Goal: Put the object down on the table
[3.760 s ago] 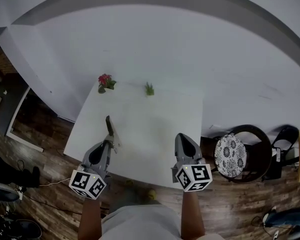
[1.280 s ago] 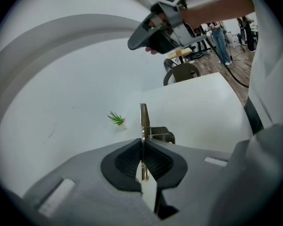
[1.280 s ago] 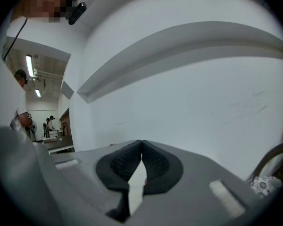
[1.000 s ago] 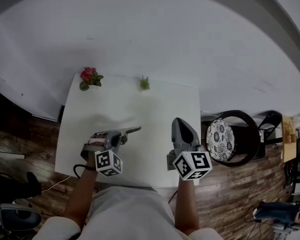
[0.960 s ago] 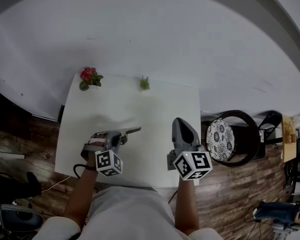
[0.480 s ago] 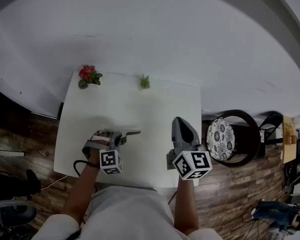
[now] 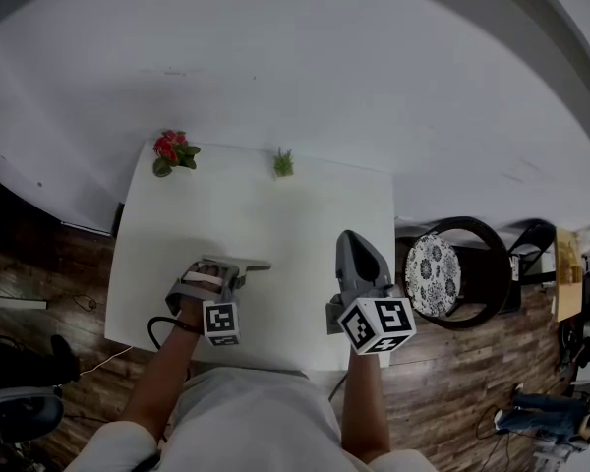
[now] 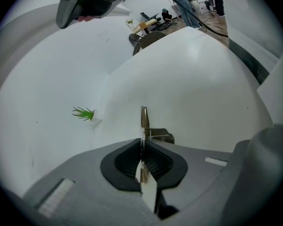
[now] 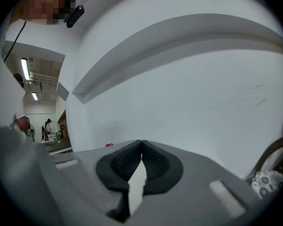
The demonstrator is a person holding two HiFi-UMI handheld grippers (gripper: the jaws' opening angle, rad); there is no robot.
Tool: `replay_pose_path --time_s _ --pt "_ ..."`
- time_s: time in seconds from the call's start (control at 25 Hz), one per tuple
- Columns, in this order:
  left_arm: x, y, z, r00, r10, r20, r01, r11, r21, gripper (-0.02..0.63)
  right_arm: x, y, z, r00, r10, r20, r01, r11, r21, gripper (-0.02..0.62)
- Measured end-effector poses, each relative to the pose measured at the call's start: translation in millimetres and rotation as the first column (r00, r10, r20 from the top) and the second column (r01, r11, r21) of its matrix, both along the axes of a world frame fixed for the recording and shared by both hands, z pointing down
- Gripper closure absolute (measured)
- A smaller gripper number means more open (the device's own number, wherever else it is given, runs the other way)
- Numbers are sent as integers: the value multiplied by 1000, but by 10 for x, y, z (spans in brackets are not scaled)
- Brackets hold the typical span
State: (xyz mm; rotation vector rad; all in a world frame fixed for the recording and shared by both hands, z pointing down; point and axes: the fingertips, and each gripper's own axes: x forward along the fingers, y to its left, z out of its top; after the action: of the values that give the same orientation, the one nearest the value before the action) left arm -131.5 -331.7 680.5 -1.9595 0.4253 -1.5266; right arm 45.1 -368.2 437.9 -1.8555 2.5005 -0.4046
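A thin flat metal object (image 7: 256, 264) sticks out to the right of my left gripper (image 7: 238, 266), which is shut on it low over the white table (image 7: 275, 209). In the left gripper view the object (image 8: 144, 119) shows edge-on, pinched between the dark pads of the left gripper (image 8: 142, 144), with a small bracket-like part on its right. I cannot tell whether it touches the table (image 8: 193, 88). My right gripper (image 7: 350, 242) hovers over the table's near right part. It is shut (image 9: 141, 145) with nothing between its pads and faces the pale wall.
A red flower (image 7: 172, 150) and a small green plant (image 7: 283, 163) stand along the table's far edge; the green plant (image 8: 83, 113) is also in the left gripper view. A chair with a patterned cushion (image 7: 450, 275) stands right of the table. Dark wood floor surrounds it.
My left gripper has sunk a little toward the table, and the object has swung from tilted upward to nearly level. The right gripper has barely moved.
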Motion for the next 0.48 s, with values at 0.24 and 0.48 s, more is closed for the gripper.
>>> replay_pose_path --time_s 0.24,0.48 --pt "34 13 47 1000 13 10 -13 1000 -8 591 7 7 -5 1000 3 2 -3 1000 1 592" --pt "42 107 153 1000 14 15 -13 998 -57 551 12 40 -20 1000 5 2 -5 1000 4 592"
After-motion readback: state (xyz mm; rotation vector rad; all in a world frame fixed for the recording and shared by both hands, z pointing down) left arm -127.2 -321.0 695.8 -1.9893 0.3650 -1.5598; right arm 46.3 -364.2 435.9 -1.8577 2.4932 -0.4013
